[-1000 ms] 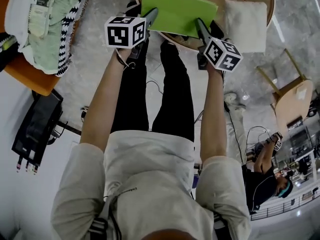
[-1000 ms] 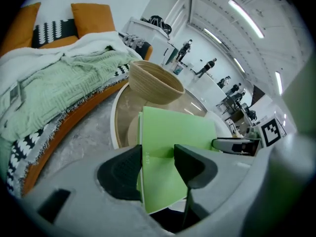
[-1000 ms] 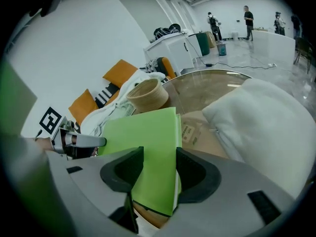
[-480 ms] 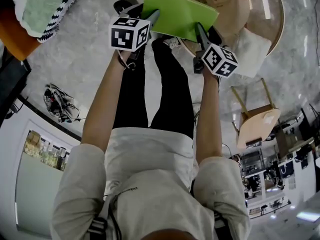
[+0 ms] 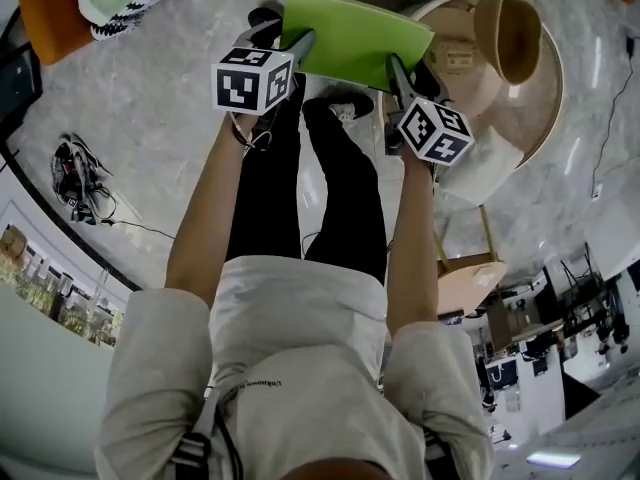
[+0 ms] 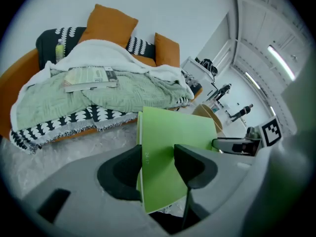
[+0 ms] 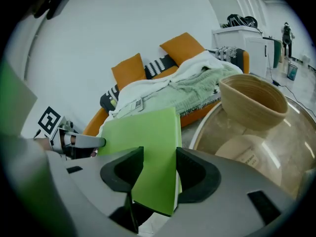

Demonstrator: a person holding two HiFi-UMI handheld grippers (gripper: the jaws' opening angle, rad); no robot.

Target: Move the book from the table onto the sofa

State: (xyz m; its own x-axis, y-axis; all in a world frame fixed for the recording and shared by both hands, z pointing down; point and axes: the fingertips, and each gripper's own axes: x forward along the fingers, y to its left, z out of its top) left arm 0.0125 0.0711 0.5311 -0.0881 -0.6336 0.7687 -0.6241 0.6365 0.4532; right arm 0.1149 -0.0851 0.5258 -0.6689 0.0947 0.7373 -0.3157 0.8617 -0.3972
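The green book [image 5: 355, 36] hangs in the air in front of the person, held flat by both grippers. My left gripper [image 5: 300, 46] is shut on its left edge and my right gripper [image 5: 396, 68] on its right edge. In the left gripper view the book [image 6: 173, 142] stands between the jaws of the left gripper [image 6: 158, 169], with the orange sofa [image 6: 111, 23] beyond it. In the right gripper view the book [image 7: 145, 142] is pinched in the right gripper [image 7: 160, 174]. The book is off the round table [image 5: 525, 113], which lies to its right.
The sofa [image 5: 45, 8] carries a pale green blanket [image 6: 98, 100], a white throw and another book [image 6: 89, 78]. A wooden bowl [image 7: 252, 100] stands on the glass table [image 7: 276, 152]. A wooden chair [image 5: 470, 273] and floor cables [image 5: 75, 173] lie nearby.
The person has turned, carrying the book off the table; the table now sits to the right of the book. Both grippers have kept their hold.
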